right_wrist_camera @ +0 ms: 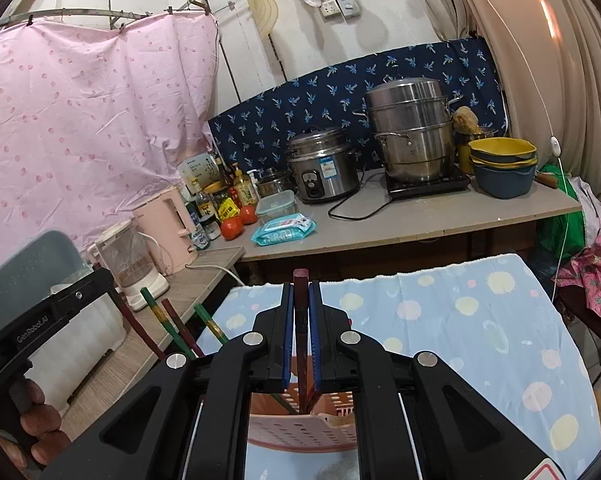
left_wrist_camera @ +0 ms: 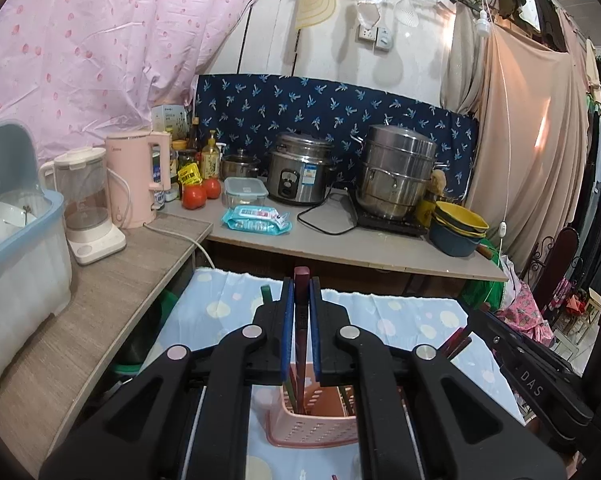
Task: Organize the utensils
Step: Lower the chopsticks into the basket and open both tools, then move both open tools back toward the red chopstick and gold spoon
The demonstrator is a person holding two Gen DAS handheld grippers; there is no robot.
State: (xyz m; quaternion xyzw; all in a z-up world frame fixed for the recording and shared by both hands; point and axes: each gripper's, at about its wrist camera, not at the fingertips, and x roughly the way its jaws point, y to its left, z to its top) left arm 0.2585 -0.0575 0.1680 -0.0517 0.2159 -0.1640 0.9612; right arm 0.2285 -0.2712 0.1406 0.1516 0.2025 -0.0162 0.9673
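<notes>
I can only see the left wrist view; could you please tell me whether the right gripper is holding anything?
Observer: Yes. The right gripper is shut on a dark red chopstick, which it holds upright.
Operator: Thank you. Where does its lower end sit?
Observer: It dips inside the pink perforated plastic basket, just below the jaws.
Operator: Are there other utensils near it?
Observer: Four more chopsticks, green and dark red, slant up to the left of that gripper. Their lower ends are hidden behind it.
</notes>
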